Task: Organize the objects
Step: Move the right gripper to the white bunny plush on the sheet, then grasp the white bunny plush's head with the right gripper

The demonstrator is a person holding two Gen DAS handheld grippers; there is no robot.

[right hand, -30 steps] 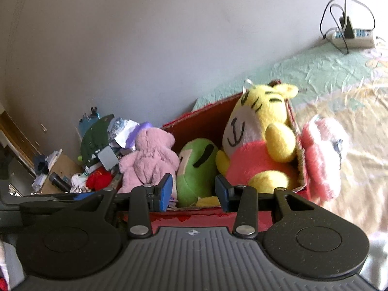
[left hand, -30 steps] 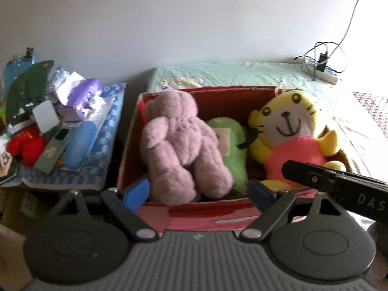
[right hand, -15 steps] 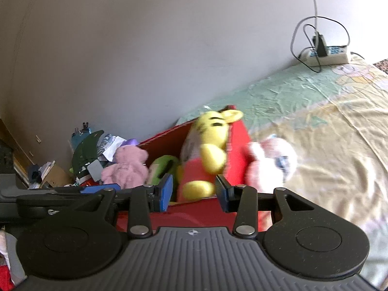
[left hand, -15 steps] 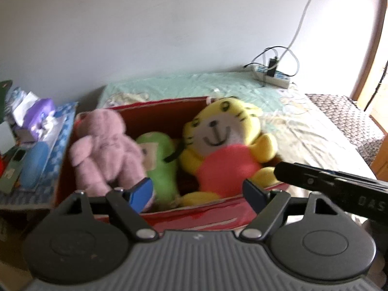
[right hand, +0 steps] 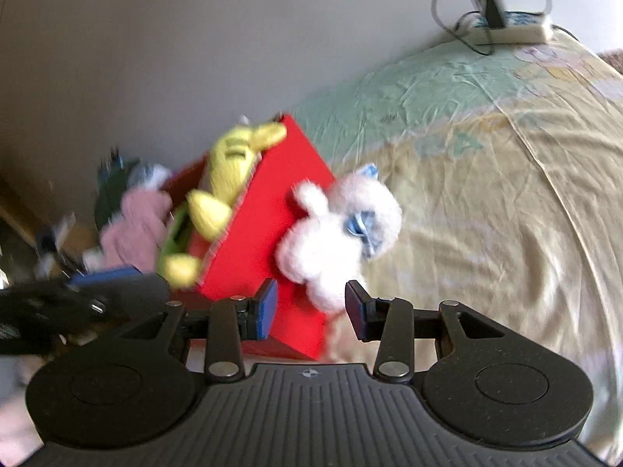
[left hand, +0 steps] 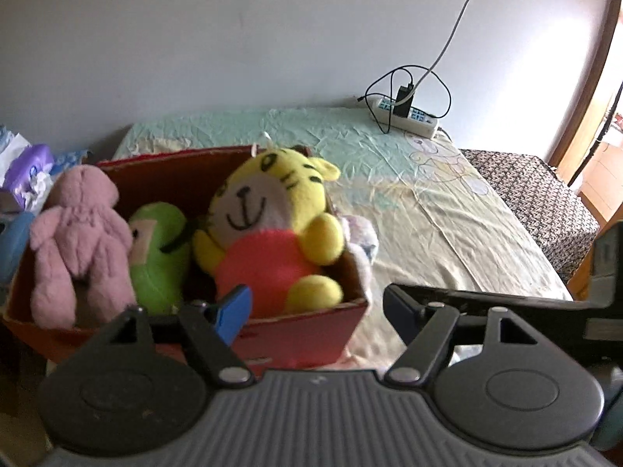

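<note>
A red cardboard box [left hand: 303,334] on the bed holds a pink plush [left hand: 78,233], a green plush [left hand: 155,253] and a yellow tiger plush [left hand: 272,229]. Against the box's outer right side [right hand: 264,233] leans a white plush with a blue bow [right hand: 335,233]; the left wrist view shows only a sliver of the white plush [left hand: 360,233]. My left gripper [left hand: 315,311] hovers before the box's front right corner, its jaws closing with nothing pressed between them. My right gripper [right hand: 311,311] is open, and the white plush's lower end sits just ahead of its fingers.
A power strip [left hand: 405,116] with tangled cables lies at the bed's far edge by the wall. A cluttered side table [left hand: 27,171] stands left of the box. The wrinkled sheet [right hand: 506,194] stretches to the right, and a dark patterned cloth [left hand: 537,194] covers the bed's right end.
Both grippers have swung to the right, so the box has slid left in both views. The white plush now sits in front of the right gripper. The left jaws have narrowed.
</note>
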